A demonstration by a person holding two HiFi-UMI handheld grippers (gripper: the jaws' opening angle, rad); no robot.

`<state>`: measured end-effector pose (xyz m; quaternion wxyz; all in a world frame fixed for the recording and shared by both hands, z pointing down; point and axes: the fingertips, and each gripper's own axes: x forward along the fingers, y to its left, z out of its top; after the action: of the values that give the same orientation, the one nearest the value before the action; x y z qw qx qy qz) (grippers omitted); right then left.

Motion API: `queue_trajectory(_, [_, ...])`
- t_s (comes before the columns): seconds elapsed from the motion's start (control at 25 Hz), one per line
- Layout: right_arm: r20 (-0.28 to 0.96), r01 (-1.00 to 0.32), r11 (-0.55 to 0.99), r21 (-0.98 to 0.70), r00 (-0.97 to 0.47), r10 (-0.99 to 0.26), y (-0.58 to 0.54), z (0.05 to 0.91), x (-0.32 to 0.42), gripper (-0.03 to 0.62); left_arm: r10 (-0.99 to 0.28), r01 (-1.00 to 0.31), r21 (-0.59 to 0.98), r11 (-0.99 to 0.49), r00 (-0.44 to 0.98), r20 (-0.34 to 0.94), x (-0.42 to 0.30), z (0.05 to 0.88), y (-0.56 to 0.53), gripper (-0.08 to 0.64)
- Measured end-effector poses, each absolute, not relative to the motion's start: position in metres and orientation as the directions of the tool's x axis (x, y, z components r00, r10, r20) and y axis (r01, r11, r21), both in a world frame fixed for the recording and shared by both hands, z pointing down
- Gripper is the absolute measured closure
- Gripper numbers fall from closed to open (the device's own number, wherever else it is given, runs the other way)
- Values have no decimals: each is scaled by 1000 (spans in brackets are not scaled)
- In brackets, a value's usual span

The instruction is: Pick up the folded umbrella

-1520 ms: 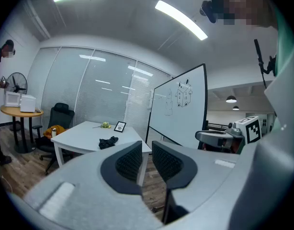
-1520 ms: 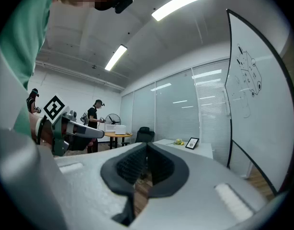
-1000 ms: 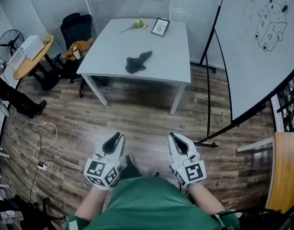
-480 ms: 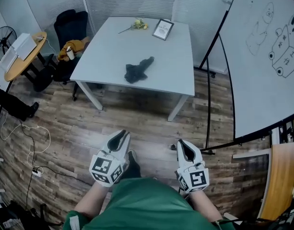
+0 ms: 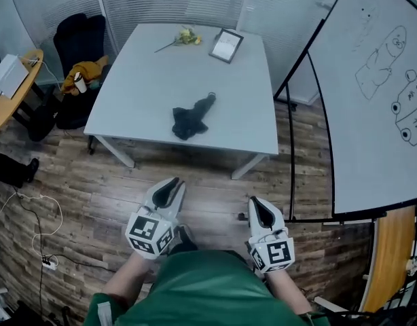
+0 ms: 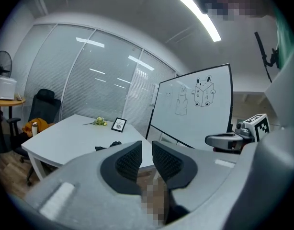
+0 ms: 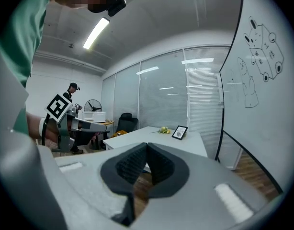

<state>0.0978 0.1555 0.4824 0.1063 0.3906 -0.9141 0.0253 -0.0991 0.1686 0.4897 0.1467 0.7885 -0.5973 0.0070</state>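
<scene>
The folded black umbrella [image 5: 191, 119] lies crumpled near the middle of the grey-white table [image 5: 134, 87], closer to its near edge. In the left gripper view the umbrella [image 6: 108, 146] shows as a small dark shape just left of the jaws. Both grippers hover over the wooden floor, short of the table and well apart from the umbrella. My left gripper [image 5: 170, 189] is shut with nothing in it. My right gripper [image 5: 257, 209] is shut too, pads together and empty. In the right gripper view the jaws hide the umbrella.
A picture frame [image 5: 226, 45] and a flower sprig [image 5: 185, 38] lie at the table's far end. A whiteboard on a black stand [image 5: 371, 94] stands to the right. An office chair [image 5: 78, 39] with orange cloth, a round wooden table [image 5: 5, 97] and a floor cable [image 5: 32, 209] lie to the left.
Both grippers and the head view have come forward toward the table, which now sits closer and lower in the picture. Both grippers stay shut and empty.
</scene>
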Motion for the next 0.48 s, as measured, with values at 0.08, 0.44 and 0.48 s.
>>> queue_trajectory(0.08, [211,-727,685,42,-664,-718,142,479,85,589,-938,-943,228,-243,288,194,-116,494,156,485])
queue_trajectory(0.44, [257,-713,701,4,-676,-690,65,501,66,589,-940,-955,233,-186,242,243,-147,516,91,485])
queue_trajectory(0.48, [260,-706,708,-8,-685,-680,53,507,62,589,-939,-957,229,-178,235,252,-149,518,84,485])
